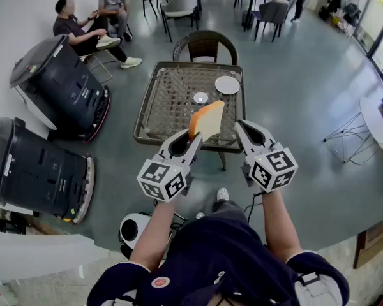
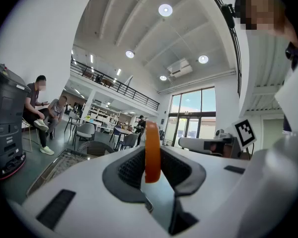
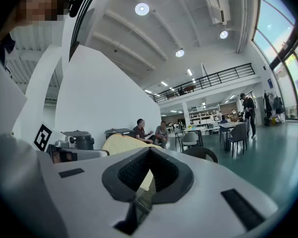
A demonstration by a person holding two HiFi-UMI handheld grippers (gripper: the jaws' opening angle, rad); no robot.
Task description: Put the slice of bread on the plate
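My left gripper (image 1: 195,136) is shut on the slice of bread (image 1: 207,120), a pale slice with an orange crust, and holds it upright in the air over the near edge of the wicker table (image 1: 159,101). In the left gripper view the crust (image 2: 152,152) stands edge-on between the jaws. The white plate (image 1: 227,85) lies at the table's far right, beyond the bread. My right gripper (image 1: 241,127) hovers just right of the slice, its jaws a little apart with nothing between them. In the right gripper view the bread (image 3: 120,144) shows to the left, behind the jaws.
A small round dish (image 1: 200,97) sits mid-table, left of the plate. A wicker chair (image 1: 205,45) stands behind the table. Two big black machines (image 1: 57,85) (image 1: 32,164) are on the floor at left, seated people (image 1: 83,34) beyond them. A white round table (image 1: 376,120) is at right.
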